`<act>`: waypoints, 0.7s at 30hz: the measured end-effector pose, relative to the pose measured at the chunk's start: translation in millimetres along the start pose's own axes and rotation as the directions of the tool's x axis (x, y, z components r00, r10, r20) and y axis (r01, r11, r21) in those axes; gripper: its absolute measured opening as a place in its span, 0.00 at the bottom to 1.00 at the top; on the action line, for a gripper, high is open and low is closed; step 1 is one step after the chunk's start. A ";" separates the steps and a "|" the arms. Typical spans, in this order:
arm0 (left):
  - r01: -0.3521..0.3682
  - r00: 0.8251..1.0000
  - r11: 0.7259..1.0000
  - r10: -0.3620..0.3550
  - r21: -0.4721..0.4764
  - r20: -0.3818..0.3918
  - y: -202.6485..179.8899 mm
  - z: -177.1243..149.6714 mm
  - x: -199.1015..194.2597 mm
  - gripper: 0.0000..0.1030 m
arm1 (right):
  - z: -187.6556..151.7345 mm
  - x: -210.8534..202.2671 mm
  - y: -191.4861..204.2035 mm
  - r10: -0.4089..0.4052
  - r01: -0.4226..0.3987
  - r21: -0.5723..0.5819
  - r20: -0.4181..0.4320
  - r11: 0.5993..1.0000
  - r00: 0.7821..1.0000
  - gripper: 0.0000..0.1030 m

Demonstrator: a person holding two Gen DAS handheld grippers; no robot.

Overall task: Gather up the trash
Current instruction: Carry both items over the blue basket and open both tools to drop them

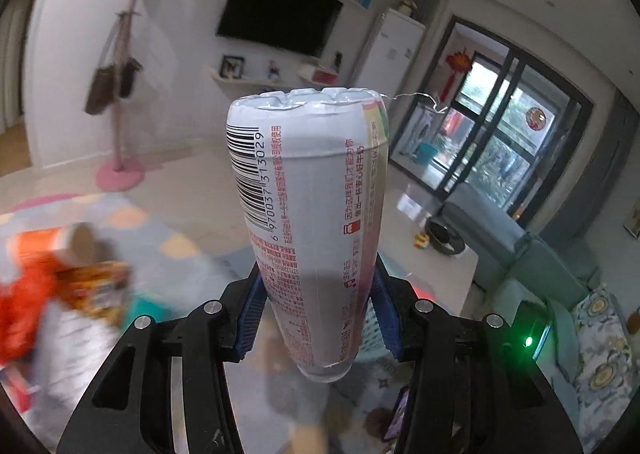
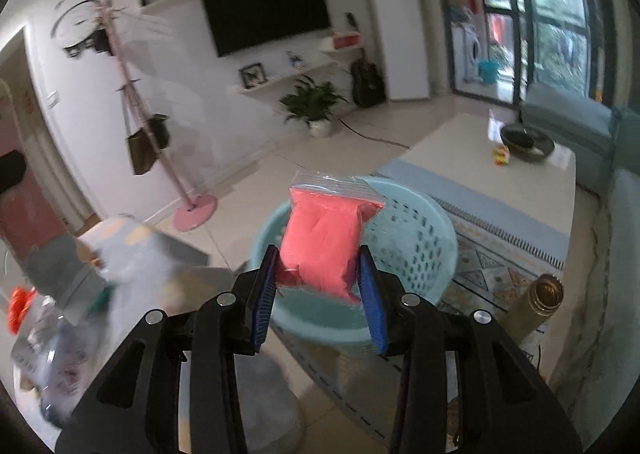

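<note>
Behind, a living room blurs. Left tongs (image 1: 318, 318) squeeze a light, stiff bottle (image 1: 310, 214) low down; right tongs (image 2: 318, 294) pinch a soft, squishy pink bag (image 2: 324, 242) above the basket (image 2: 416, 238).

Right wrist view: the basket (image 2: 404, 238) mouth lies open just beyond the right gripper (image 2: 318, 286), whose jaws are filled by the pink bag (image 2: 324, 242). Basket interior appears bare. To the right, a gold flask (image 2: 538, 306) stands near the basket, with the sofa (image 2: 608, 294) behind it. To the left, blurred clutter (image 2: 60, 334) occupies the near surface. Beyond the basket, the floor (image 2: 256, 174) is open up to the coat rack (image 2: 192, 210) and plant (image 2: 316, 106).

Left wrist view: the bottle (image 1: 312, 214) fills the left gripper (image 1: 318, 310) and blocks the centre. Blurred packets (image 1: 72, 278) obstruct the left side.
</note>
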State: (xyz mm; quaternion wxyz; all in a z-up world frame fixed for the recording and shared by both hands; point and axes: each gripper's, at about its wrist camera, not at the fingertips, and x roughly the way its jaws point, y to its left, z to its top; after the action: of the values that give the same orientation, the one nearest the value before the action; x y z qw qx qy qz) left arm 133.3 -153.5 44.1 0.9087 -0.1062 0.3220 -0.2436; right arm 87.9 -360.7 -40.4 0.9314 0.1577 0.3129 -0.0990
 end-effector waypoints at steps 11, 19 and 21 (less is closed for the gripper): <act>-0.039 0.969 0.999 0.046 0.033 -0.241 -8.4 -23.9 169.6 0.45 | -18.9 91.3 -44.2 -0.070 0.081 0.070 -0.148 0.994 0.987 0.35; -0.050 0.955 0.999 0.054 0.023 -0.291 5.9 -27.6 198.0 0.49 | -19.0 112.8 -52.6 -0.066 0.076 0.045 -0.192 0.996 0.979 0.40; -0.050 0.959 0.999 0.053 0.019 -0.279 8.1 -26.2 197.6 0.56 | -14.7 110.6 -54.6 -0.061 0.071 0.049 -0.186 0.996 0.981 0.56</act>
State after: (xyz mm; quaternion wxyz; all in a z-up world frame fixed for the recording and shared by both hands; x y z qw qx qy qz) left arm 252.8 -248.5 -84.3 0.8609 -0.0570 0.4481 -0.2343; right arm 151.0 -415.7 -132.1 0.8900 0.1814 0.3998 -0.1232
